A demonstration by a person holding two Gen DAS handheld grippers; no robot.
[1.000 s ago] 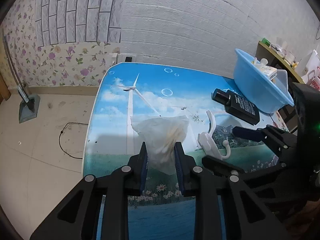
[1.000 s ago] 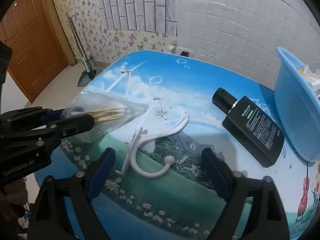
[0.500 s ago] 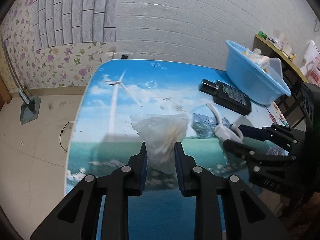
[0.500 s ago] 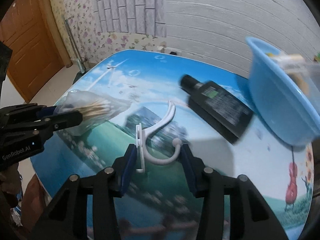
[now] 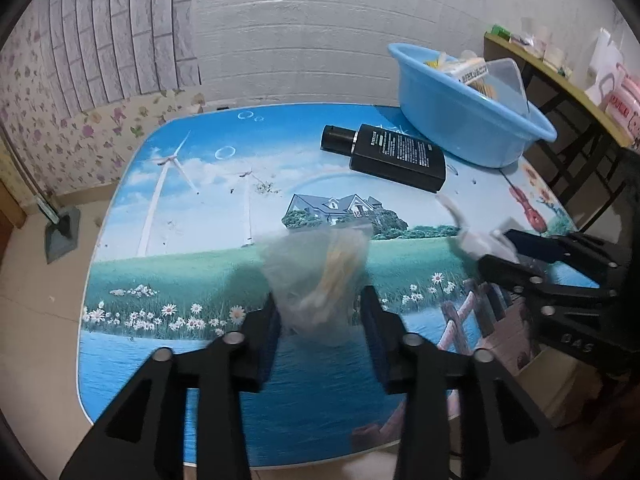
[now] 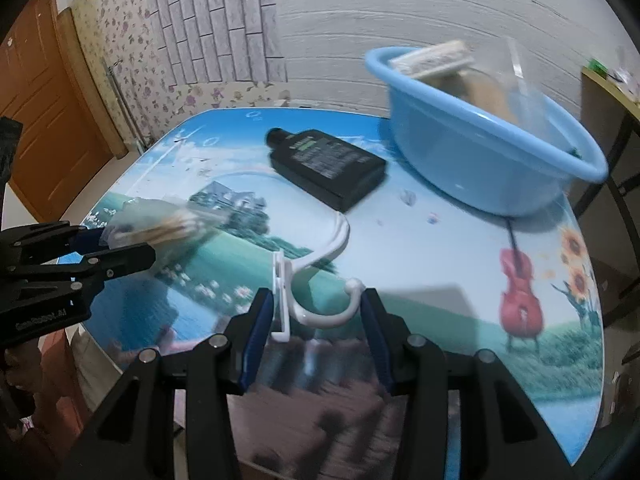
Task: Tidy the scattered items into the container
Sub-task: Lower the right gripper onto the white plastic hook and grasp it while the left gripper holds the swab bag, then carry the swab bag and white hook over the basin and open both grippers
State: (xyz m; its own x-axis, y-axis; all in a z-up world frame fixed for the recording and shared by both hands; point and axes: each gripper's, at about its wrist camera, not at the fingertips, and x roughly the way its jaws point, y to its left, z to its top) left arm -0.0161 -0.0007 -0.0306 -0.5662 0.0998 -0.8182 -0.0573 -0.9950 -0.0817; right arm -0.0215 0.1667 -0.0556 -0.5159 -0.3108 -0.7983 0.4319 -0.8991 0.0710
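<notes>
Left gripper (image 5: 320, 316): jaws are opening. The clear plastic bag of cotton swabs (image 5: 320, 276) sits between the pads, above the table; whether the pads press it cannot be told, as that part is blurred.

Right gripper (image 6: 318, 320): jaws closed on the white plastic hook (image 6: 316, 276). Flat backplate lies against the left pad, ball-tipped curl against the right pad; the long curved arm reaches forward past the fingertips. Hook is clear of the table (image 6: 440, 248).

Count: one bag, one hook, one black bottle (image 5: 386, 152), one blue basin (image 5: 468, 104).

Bottle: flat, rectangular, matt black with a round cap, lying on its side on the table just beside the basin, well apart from both grippers.

Basin: round, smooth blue plastic with a rolled rim, at the far right corner of the table; several items already inside, including a printed box and a clear plastic lid, exact number unclear.

Bag: thin, crumpled, translucent film; pale stick bundle visible inside.

Table: glossy printed top, rounded corners, landscape picture.
</notes>
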